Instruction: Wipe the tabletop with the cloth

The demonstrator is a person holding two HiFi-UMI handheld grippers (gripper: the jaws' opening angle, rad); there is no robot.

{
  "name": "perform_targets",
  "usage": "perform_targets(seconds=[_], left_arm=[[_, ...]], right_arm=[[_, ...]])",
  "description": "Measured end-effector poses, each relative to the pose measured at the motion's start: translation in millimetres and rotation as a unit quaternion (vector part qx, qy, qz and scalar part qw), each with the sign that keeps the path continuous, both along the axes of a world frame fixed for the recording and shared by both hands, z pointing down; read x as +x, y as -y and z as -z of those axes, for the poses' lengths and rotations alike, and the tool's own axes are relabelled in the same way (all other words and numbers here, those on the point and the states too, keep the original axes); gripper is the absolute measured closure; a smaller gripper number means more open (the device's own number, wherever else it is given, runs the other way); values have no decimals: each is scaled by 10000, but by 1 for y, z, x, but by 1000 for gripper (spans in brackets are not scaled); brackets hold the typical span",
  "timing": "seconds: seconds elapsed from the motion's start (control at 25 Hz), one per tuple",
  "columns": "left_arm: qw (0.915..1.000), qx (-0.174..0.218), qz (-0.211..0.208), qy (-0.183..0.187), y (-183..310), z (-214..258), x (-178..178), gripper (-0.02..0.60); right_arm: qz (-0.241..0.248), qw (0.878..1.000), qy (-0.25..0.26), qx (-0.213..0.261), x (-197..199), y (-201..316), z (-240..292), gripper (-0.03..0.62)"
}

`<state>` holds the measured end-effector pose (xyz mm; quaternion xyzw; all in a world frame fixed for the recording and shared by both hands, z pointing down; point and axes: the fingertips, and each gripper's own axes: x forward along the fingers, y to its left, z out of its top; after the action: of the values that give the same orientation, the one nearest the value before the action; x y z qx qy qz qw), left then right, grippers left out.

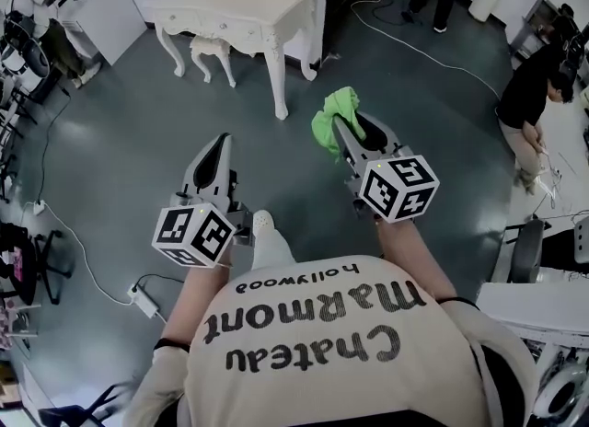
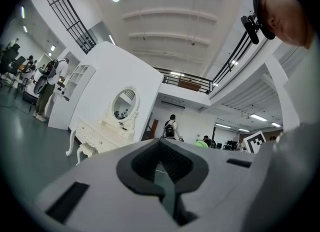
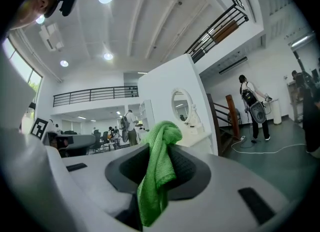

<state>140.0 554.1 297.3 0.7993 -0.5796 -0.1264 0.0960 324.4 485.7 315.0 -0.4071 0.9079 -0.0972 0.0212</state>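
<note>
Item 1: right gripper (image 1: 343, 132). We note its jaws pinched on a green cloth (image 1: 331, 114), which is bunched above the tips and hangs down between the pads. The gripper is held in the air over the grey floor (image 1: 129, 149).

Item 2: left gripper (image 1: 219, 143). We record its jaws pressed together at the tips with nothing between them. It is held level with the right gripper and apart from it.

Item 3: white dressing table (image 1: 241, 4) with carved legs. It stands ahead of both grippers, well apart from the cloth. We see an oval mirror (image 2: 125, 105) on it in the left gripper view. A matching stool (image 1: 212, 50) sits under its front edge.

Item 4: white power strip (image 1: 144, 302) and its cable on the floor, at the person's left.
</note>
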Motion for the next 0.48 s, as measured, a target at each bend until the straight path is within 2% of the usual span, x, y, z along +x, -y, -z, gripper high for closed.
perform_targets(seconds=[0.28, 0.48], left_arm=[[9996, -154, -52, 221, 37, -28, -25, 574], [9994, -317, 0, 166, 80, -32, -58, 574]], right_arm=[[1, 9996, -276, -69, -29, 33, -18, 482], [-26, 9992, -318, -259, -57, 72, -24, 482]])
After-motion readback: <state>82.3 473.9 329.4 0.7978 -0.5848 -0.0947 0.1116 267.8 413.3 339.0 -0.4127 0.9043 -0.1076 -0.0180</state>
